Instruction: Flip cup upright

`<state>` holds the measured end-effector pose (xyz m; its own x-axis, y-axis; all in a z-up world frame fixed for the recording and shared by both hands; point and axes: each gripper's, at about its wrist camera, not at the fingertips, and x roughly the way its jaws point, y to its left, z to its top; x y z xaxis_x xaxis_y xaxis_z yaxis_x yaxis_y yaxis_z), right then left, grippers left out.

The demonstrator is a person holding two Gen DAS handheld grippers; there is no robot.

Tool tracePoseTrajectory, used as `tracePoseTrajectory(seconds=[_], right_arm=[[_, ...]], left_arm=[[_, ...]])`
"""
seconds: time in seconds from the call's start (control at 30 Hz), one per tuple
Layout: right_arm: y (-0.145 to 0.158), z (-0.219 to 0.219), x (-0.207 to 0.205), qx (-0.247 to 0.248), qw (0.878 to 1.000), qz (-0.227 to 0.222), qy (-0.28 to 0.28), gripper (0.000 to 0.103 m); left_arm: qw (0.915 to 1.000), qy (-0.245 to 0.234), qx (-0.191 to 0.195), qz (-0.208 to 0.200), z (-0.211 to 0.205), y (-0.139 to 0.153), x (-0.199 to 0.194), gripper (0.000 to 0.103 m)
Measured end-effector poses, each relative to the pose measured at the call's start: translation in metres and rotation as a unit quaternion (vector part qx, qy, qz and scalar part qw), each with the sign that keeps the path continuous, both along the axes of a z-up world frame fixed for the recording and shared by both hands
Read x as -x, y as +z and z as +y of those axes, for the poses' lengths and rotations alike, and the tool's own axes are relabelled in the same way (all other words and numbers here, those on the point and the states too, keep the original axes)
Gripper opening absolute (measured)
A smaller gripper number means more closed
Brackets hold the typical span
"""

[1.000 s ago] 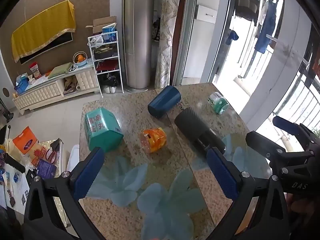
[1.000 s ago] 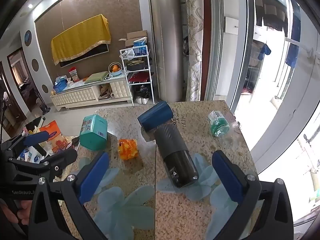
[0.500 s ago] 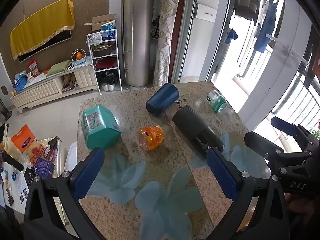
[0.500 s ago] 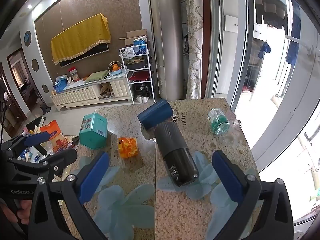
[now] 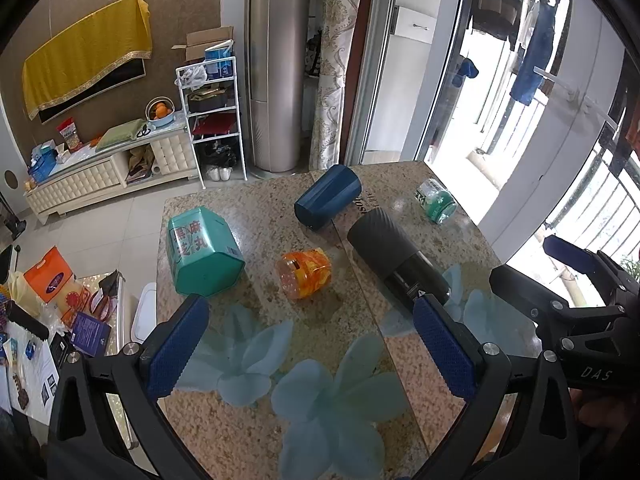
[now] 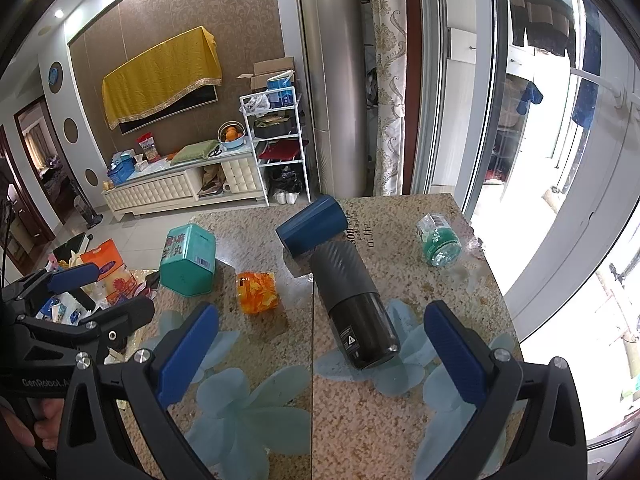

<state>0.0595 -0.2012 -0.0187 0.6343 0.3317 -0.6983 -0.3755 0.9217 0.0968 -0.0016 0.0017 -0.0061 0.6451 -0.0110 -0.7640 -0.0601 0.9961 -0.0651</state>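
A dark blue cup point(image 5: 329, 197) lies on its side near the far edge of the granite table point(image 5: 256, 364); it also shows in the right wrist view point(image 6: 313, 225). A black flask point(image 5: 396, 261) lies on its side just in front of it, also seen in the right wrist view point(image 6: 352, 304). My left gripper point(image 5: 308, 344) is open and empty above the near table. My right gripper point(image 6: 320, 352) is open and empty, with the flask's near end between its fingers' line. Each gripper shows in the other's view, the right one point(image 5: 560, 276) and the left one point(image 6: 100, 292).
A teal tin box point(image 5: 202, 250) lies at the left, an orange jar point(image 5: 306, 274) in the middle, a green-capped jar point(image 5: 437, 200) at the far right, all on their sides. The table's edges drop to the floor at left and to a window at right.
Both grippers have drawn back and slightly up; the table objects sit a little farther away in view. Nothing on the table has moved.
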Motion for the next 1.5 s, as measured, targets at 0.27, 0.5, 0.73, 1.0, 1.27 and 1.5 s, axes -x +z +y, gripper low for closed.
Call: tracePoseTrajectory(seconds=[0.27,0.5,0.73,1.0,1.27,1.5], right_arm=[[0.001,0.001,0.001,0.000,1.000,0.000,0.000,0.103],[0.001,0.000,0.002,-0.001,1.000,0.000,-0.001,0.103],[0.003,0.000,0.006,-0.003,1.000,0.000,-0.004,0.103],[0.002,-0.002,0.008,-0.007,1.000,0.002,-0.005,0.103],[-0.005,-0.005,0.011,-0.019,0.999,0.025,-0.007,0.103],[-0.011,-0.005,0.009,-0.024,0.998,0.050,-0.004,0.103]], left_arm=[[1.0000,0.000,0.000,0.000,0.000,0.001,0.000,0.103],[1.0000,0.000,0.000,0.000,0.001,0.001,0.001,0.103],[1.0000,-0.001,-0.001,-0.001,0.002,0.003,0.004,0.103],[0.9999,-0.013,-0.006,0.004,-0.005,0.007,0.009,0.103],[0.9992,-0.027,-0.012,0.026,0.001,0.005,0.002,0.103],[0.9963,-0.068,-0.016,0.050,0.005,0.001,-0.014,0.103]])
